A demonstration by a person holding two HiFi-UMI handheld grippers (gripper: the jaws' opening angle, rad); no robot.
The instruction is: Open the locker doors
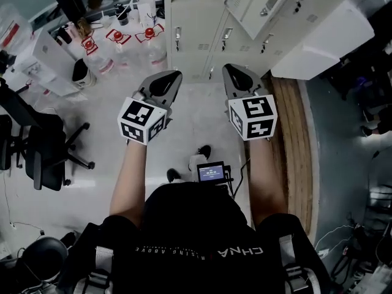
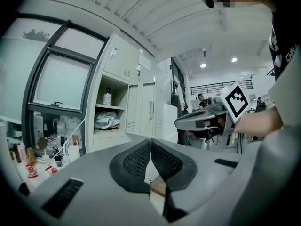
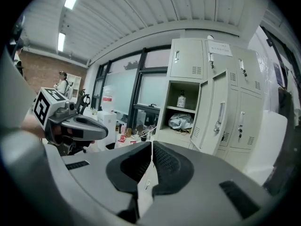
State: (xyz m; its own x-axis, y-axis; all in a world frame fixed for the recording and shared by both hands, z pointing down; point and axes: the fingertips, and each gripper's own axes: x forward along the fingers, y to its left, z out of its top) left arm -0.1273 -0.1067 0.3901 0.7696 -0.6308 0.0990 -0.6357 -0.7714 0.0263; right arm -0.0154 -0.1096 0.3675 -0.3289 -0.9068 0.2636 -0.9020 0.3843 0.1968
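Fingers closed, right gripper faces tall upright locker door, swung open.

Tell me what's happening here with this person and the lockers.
A person stands facing a bank of pale lockers with a claw in each hand. The left claw and right claw are both shut and empty, held out short of the lockers. One door hangs open, showing a bottle and a bundled cloth inside; the doors next to it are closed.

Black office chair stands on pale floor.
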